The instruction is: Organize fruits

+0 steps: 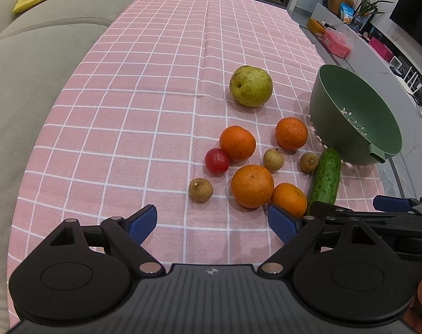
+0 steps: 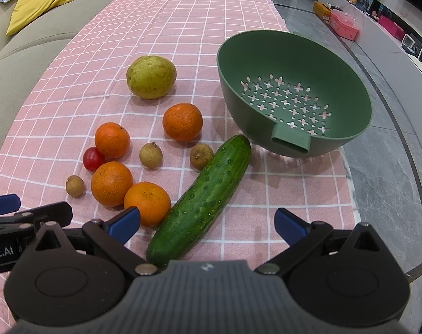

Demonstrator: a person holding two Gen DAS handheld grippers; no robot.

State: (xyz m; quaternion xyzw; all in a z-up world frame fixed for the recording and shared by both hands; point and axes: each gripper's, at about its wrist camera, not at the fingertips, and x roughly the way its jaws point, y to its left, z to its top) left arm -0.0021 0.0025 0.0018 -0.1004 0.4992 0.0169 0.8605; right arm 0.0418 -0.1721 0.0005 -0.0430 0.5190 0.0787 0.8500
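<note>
Nothing sorted yet: green colander [image 2: 294, 94] sitting empty at far right on the pink checked tablecloth [image 2: 183, 14], every piece loose beside it. Left gripper [image 1: 212, 222] hovering spread wide, empty, just short of the pile. Left to right across the cloth: three longans, nearest [image 2: 75, 186]; one cherry tomato [image 2: 92, 159]; four mandarins, nearest [image 2: 147, 203]; one pear [image 2: 151, 77]; one cucumber [image 2: 202, 203]. Right gripper [image 2: 206, 224] released, straddling the cucumber's near end, gripping nothing.
</note>
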